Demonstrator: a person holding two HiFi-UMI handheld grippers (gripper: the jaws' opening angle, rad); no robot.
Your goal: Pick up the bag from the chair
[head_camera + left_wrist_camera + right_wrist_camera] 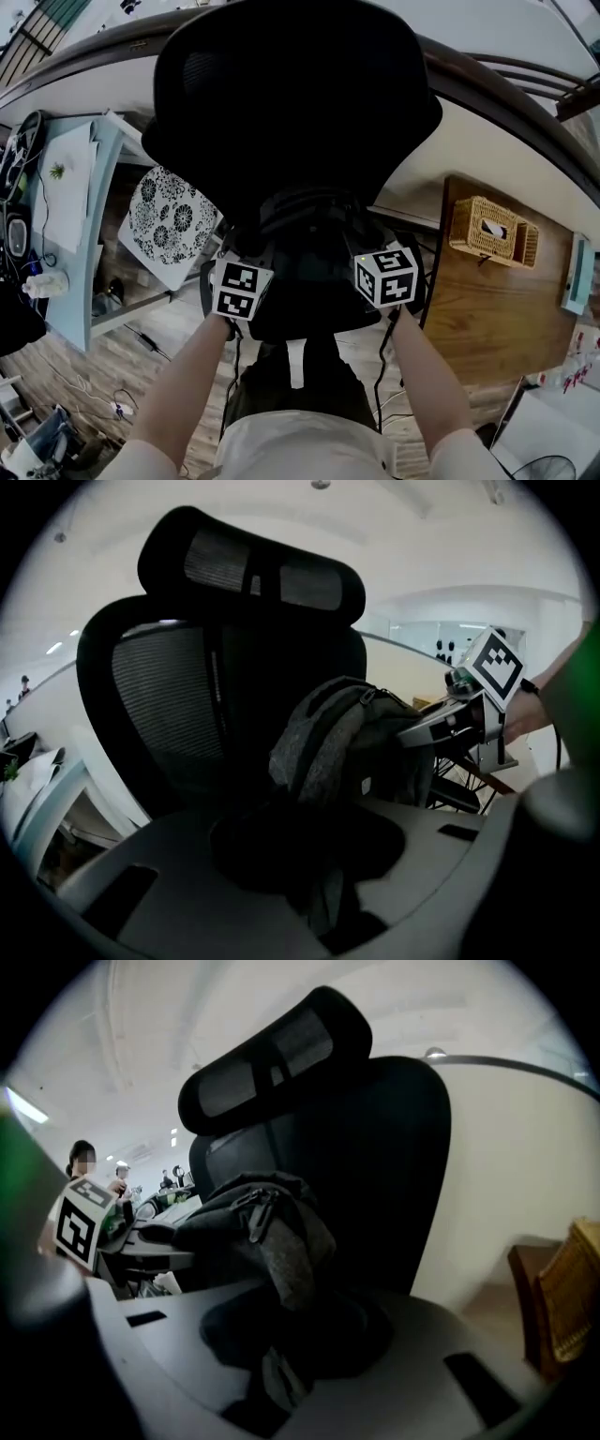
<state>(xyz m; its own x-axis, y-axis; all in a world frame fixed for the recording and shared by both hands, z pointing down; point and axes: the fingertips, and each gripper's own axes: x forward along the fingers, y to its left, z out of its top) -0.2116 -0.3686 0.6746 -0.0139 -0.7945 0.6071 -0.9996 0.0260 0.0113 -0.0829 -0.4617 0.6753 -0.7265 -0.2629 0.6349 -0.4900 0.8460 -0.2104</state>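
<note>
A dark grey bag (305, 220) rests on the seat of a black mesh office chair (291, 94), against its backrest. Both grippers reach in from the front, one at each side of the bag; their marker cubes (242, 289) (386, 275) show in the head view. In the left gripper view the bag (349, 738) stands just ahead, and one of its straps (326, 897) runs down into my left gripper (323, 921), which is shut on it. In the right gripper view the bag (248, 1218) hangs a strap (281, 1269) into my right gripper (272, 1396), also shut on it.
A wooden table (497, 309) with a wicker tissue box (487, 230) stands to the right of the chair. To the left are a light-blue desk (98, 244) and a patterned panel (169, 220). Cables lie on the floor (103, 398). People sit far off (84, 1162).
</note>
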